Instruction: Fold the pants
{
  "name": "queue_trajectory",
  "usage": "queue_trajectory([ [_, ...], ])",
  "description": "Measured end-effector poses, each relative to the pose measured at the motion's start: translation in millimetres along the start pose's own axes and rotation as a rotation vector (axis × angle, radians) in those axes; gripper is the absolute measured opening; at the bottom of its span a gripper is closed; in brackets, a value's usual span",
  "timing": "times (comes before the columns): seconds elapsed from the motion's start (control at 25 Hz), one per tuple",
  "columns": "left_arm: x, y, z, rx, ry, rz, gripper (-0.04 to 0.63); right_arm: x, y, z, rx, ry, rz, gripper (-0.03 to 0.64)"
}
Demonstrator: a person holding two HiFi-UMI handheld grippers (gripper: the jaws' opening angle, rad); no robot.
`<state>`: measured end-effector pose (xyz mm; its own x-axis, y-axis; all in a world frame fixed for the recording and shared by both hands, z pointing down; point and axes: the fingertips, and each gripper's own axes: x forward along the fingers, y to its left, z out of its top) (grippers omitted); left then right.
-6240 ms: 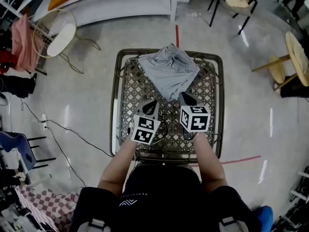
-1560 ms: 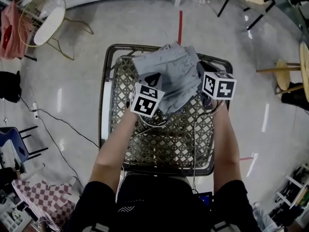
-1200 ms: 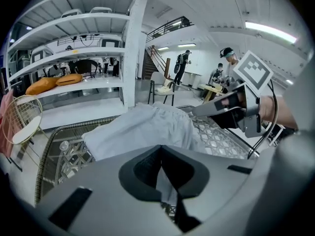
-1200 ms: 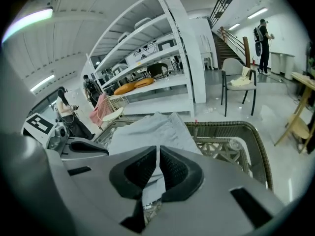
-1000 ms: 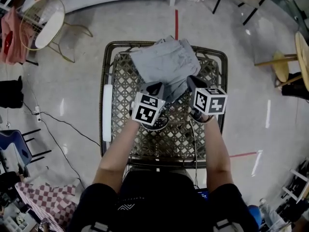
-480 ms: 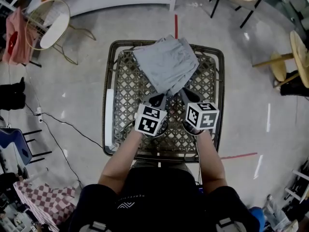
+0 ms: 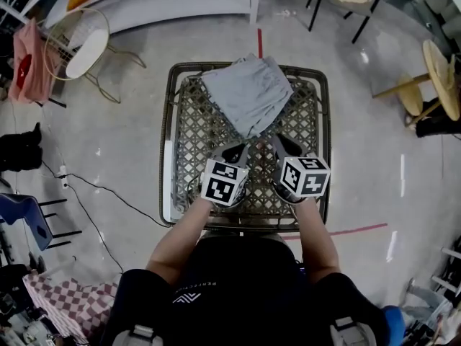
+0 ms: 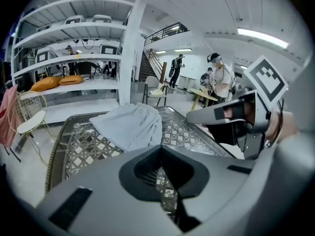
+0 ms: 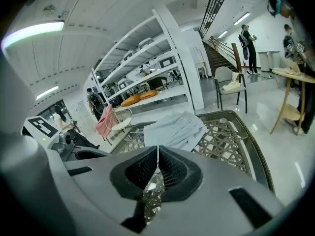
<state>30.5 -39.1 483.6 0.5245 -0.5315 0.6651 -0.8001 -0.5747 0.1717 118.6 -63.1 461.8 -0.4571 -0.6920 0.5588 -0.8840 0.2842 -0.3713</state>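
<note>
Light-grey folded cloth pants (image 7: 248, 99) lie at the far edge of the square lattice-topped wicker table (image 7: 170, 157), with one corner of the cloth pointing toward the near edge. The grey left gripper (image 7: 235, 151) and grey right gripper (image 7: 281, 145), each bearing a marker cube, hang side by side over the table's near half, close to that corner. Both pairs of jaws are pressed together, with nothing between them.
</note>
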Motion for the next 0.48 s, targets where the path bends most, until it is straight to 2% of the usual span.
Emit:
queue_trajectory([
  [0.32, -30.1, 7.0, 21.9, -0.086, -0.081, 0.018, 0.009, -27.0, 19.6, 8.8, -0.030, -0.060, -0.028, 0.038],
  [0.48, -38.7, 8.3, 27.4, -0.090, -0.106, 0.017, 0.009, -30.8, 30.8, 3.4, -0.053, -0.063, -0.023, 0.038],
])
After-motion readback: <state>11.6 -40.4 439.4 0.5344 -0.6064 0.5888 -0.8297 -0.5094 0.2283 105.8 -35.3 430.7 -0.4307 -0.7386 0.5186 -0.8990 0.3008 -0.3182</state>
